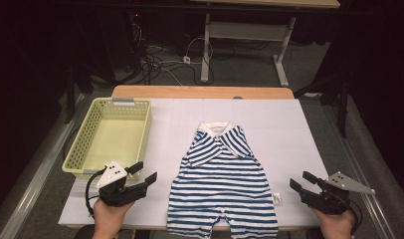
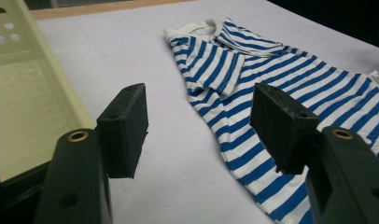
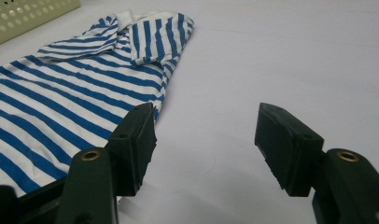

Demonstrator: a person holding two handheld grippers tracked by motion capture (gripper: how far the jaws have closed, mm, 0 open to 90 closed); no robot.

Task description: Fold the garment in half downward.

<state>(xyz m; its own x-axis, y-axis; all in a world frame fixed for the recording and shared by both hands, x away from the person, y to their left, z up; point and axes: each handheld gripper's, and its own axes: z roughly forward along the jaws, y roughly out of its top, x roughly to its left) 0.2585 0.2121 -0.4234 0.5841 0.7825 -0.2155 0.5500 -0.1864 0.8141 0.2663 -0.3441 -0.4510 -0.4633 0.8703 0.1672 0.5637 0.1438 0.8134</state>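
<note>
A small blue-and-white striped romper (image 1: 222, 184) with a white collar lies flat on the white table cover (image 1: 284, 129), its sleeves folded in and a white tag at its right edge. It also spreads across the left gripper view (image 2: 253, 84) and the right gripper view (image 3: 75, 88). My left gripper (image 1: 144, 173) hovers open to the left of the garment, near the basket's front corner, with nothing between its fingers (image 2: 127, 126). At the right of the garment, by the table's front edge, my right gripper (image 1: 303, 180) stands open and empty; its fingers (image 3: 283, 144) frame bare cover.
A pale yellow-green perforated plastic basket (image 1: 140, 117), with nothing in it, stands at the table's left; its wall appears in the left gripper view (image 2: 61, 84) and its corner in the right gripper view (image 3: 29, 16). Cables and desk legs (image 1: 206, 50) lie on the floor beyond the table.
</note>
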